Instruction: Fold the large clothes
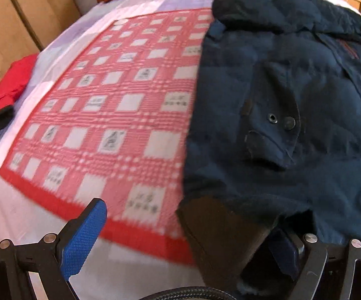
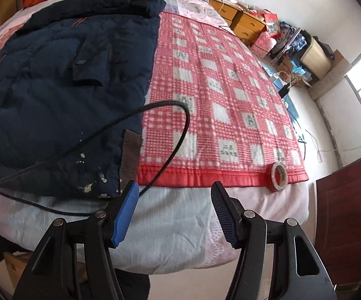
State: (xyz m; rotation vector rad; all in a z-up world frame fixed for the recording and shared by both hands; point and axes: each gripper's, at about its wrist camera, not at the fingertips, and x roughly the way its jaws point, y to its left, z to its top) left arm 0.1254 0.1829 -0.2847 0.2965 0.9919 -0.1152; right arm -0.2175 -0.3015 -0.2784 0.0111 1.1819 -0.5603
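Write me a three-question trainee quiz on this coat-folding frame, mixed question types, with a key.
1. True or false: the right gripper is clamped on the navy coat.
2. Multiple choice: the roll of red tape lies on
A. the coat's collar
B. the red border of the checked blanket
C. the floor
3. Fill in: in the left wrist view, the dark brown cuff lies between the fingers of the left gripper, whose jaws stand ____.

Key
1. False: its jaws are open over the bed's edge, holding nothing.
2. B
3. open
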